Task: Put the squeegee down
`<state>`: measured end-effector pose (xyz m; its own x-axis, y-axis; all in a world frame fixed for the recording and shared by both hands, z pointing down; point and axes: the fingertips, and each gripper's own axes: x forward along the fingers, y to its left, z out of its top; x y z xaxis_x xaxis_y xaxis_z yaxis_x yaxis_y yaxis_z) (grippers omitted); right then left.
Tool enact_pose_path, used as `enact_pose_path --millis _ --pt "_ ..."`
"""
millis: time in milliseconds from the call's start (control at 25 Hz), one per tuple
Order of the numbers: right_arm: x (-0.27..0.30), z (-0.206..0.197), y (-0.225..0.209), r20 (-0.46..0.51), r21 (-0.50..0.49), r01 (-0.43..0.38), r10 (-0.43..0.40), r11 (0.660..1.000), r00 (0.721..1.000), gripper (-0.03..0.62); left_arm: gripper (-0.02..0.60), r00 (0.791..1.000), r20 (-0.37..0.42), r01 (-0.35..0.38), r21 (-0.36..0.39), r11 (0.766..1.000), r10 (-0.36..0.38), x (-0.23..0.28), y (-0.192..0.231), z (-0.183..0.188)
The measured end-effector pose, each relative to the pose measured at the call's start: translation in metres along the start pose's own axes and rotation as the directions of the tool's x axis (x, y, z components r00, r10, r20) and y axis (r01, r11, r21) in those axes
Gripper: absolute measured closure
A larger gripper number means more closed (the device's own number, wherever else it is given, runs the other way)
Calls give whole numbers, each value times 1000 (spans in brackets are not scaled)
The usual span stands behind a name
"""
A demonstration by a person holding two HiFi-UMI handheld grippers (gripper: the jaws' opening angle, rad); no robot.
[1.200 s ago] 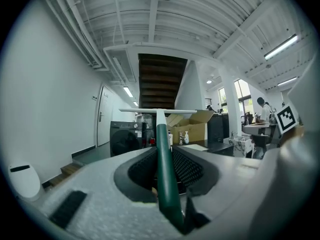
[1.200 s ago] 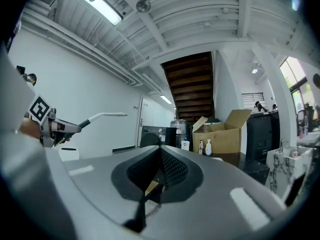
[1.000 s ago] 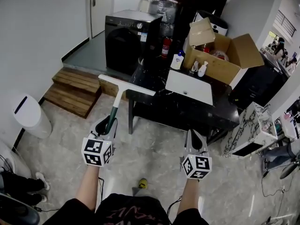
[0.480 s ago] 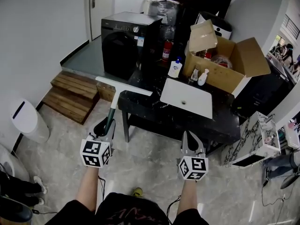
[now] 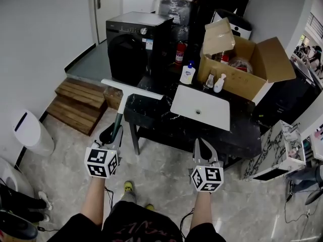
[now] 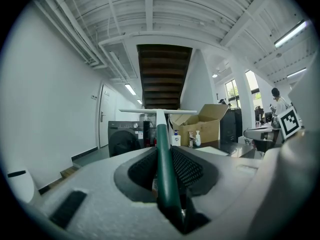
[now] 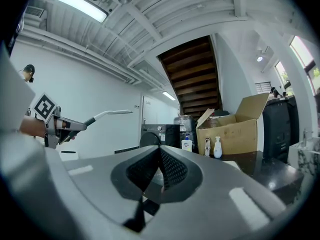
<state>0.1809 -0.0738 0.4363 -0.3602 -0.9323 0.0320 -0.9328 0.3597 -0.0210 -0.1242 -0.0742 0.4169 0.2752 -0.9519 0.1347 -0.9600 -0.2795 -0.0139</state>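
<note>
The squeegee (image 5: pixel 119 116) has a dark green handle and a long white blade (image 5: pixel 132 89). My left gripper (image 5: pixel 112 134) is shut on the handle and holds the tool almost level, blade forward, over the near left corner of the black table (image 5: pixel 151 116). In the left gripper view the handle (image 6: pixel 163 156) runs out between the pads to the blade (image 6: pixel 157 111). My right gripper (image 5: pixel 200 145) is shut with nothing in it, just short of the table's front edge. In the right gripper view its jaws (image 7: pixel 159 156) meet at the tip, and the squeegee (image 7: pixel 102 115) shows at the left.
On the table lie a white basin (image 5: pixel 201 106), an open cardboard box (image 5: pixel 242 69) and pump bottles (image 5: pixel 187 74). A black washing machine (image 5: pixel 133 42) stands behind it. Wooden steps (image 5: pixel 78 102) and a white bin (image 5: pixel 31 132) are at the left, a marble-patterned cabinet (image 5: pixel 275 150) at the right.
Both grippers have moved forward towards the black table, which now lies closer and lower in the head view. The left gripper keeps its hold on the squeegee.
</note>
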Motion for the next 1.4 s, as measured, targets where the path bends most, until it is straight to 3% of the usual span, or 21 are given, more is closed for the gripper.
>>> enact_pose_path --millis 560,1400 --pt "102 -3 -19 -3 -8 23 -23 1000 1000 583 480 1000 -1 28 -23 999 -28 103 46 0" --pt "297 -1 -39 -86 -48 135 -139 990 987 583 480 985 -56 162 -47 986 -165 301 142 9"
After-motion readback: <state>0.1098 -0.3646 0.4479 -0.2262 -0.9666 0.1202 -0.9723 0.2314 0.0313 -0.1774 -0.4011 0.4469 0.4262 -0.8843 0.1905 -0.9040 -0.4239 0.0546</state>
